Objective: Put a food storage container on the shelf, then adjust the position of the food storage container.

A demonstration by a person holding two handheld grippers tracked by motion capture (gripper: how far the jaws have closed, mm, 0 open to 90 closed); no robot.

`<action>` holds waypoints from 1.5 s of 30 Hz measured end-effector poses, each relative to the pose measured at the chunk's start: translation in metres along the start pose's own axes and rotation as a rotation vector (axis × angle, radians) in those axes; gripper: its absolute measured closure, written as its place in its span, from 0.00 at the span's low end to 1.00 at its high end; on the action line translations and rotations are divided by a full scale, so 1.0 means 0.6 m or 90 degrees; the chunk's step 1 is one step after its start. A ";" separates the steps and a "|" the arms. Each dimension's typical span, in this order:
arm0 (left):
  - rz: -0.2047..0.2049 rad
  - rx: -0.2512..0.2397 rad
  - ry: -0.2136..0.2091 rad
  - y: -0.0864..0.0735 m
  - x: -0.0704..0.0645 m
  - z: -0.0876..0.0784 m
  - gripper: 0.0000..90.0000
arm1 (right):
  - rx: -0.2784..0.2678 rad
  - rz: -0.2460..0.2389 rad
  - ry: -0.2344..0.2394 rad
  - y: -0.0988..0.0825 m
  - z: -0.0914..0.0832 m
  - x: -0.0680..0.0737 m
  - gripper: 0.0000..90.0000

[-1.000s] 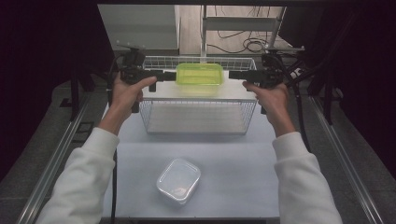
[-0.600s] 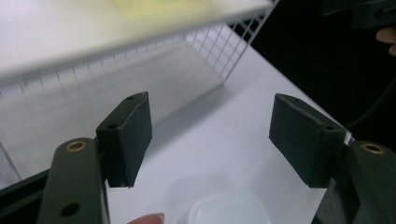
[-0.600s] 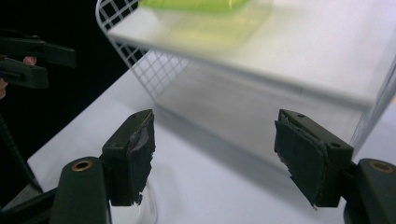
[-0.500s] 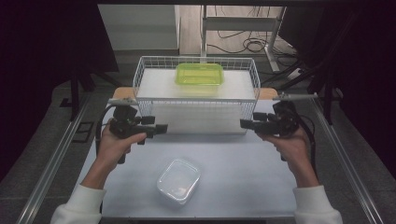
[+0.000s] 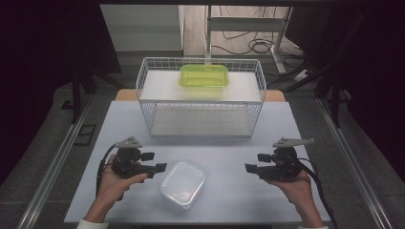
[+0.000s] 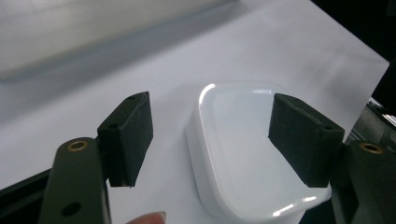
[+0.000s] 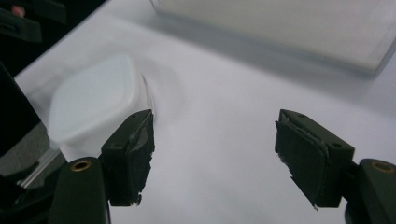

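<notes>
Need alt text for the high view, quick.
Two open grippers, left gripper and right gripper, flank a clear lidded container on a white table. Behind stands a wire basket holding a green container.

A wire basket [image 5: 200, 102] is blocking the far half of the table [image 5: 296, 124], leaving only narrow strips at its left and right. A clear box [image 5: 183, 185] is sitting near the front edge, just right of the left gripper [image 5: 160, 167], obstructing that gripper's way rightward. Bare tabletop is lying open between the box and the right gripper [image 5: 248, 168], and between box and basket.
</notes>
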State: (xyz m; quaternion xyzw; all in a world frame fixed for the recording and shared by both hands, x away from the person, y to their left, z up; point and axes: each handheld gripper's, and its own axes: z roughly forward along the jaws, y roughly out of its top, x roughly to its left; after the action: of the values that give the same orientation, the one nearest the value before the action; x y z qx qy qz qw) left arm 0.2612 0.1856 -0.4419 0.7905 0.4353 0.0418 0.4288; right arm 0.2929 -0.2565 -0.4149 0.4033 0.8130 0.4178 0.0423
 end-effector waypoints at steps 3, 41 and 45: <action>0.001 0.010 0.008 -0.014 0.005 0.003 0.33 | 0.010 0.004 -0.001 -0.014 0.008 -0.001 0.31; 0.013 0.026 0.003 -0.021 -0.007 -0.001 0.35 | 0.020 0.021 -0.010 -0.038 0.024 -0.018 0.32; 0.020 0.031 -0.011 -0.019 -0.015 0.003 0.38 | 0.020 0.020 -0.011 -0.039 0.026 -0.019 0.32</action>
State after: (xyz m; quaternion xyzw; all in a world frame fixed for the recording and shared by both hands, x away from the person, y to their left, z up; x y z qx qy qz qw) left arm 0.2486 0.1809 -0.4485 0.8078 0.4202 0.0312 0.4121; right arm 0.2923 -0.2617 -0.4445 0.4205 0.8127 0.4018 0.0365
